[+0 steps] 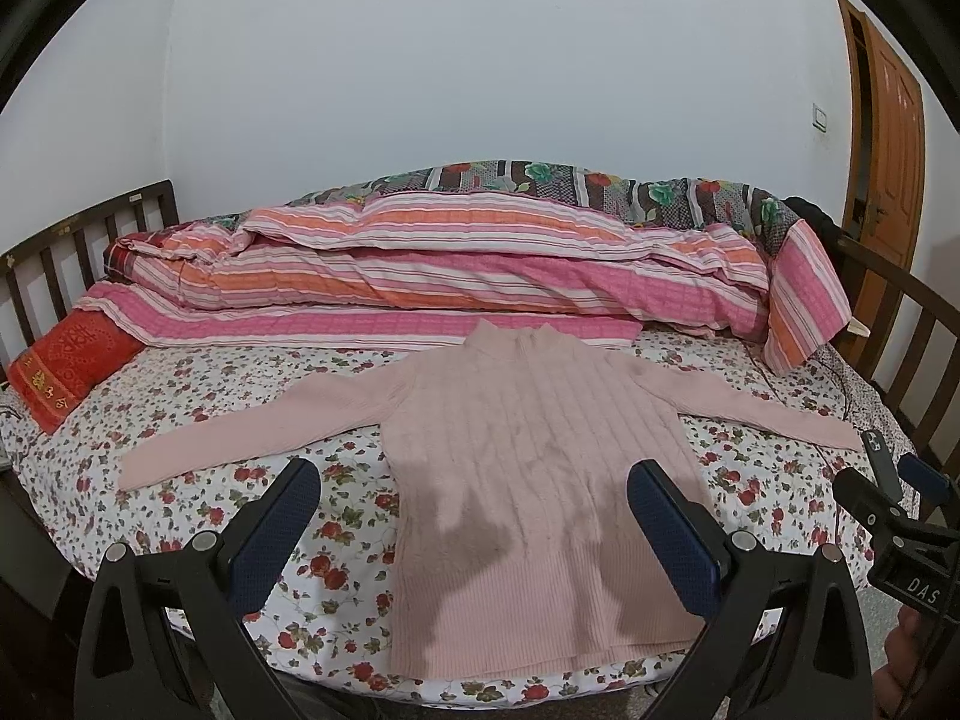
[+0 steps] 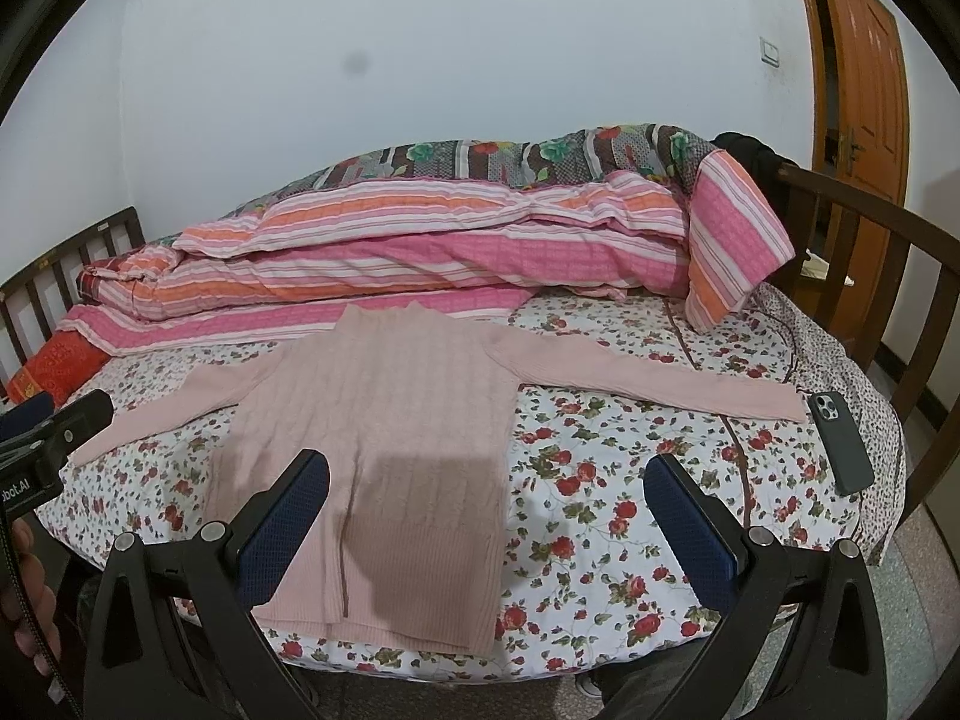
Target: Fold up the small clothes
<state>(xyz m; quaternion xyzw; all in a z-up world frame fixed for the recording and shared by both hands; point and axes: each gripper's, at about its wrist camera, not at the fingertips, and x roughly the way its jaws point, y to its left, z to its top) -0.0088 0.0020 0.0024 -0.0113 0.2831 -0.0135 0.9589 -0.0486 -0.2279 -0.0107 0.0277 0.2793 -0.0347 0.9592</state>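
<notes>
A pink ribbed sweater (image 1: pixel 528 480) lay flat on the bed (image 1: pixel 198 516), face up on the flowered sheet, its collar toward the rolled striped quilt (image 1: pixel 456 276) at the far side and its hem at the near edge; both sleeves were stretched straight out to the sides, so as far as the views showed, no fold had yet been made. The left tongs (image 1: pixel 474 528) hovered above the lower body of the sweater, spread wide and holding nothing, with one blue pad over the sheet and the other over the knit; the right tongs (image 2: pixel 489 516) hung likewise spread and empty, one pad over the sweater's right side and the other over bare sheet. Each pair could also be seen at the edge of the other's view, well apart from the cloth. A dark phone (image 2: pixel 840 441) rested on the sheet just beyond the end of one sleeve, and a red cushion (image 1: pixel 66 372) sat by the headboard rails; neither touched the sweater.

Judged from this layout, the task stood at its very start: the garment was spread and smoothed, ready; the sleeves remained to be brought across the body, and the body then doubled from hem to collar. The phone near the cuff might get brushed when that sleeve was lifted.
</notes>
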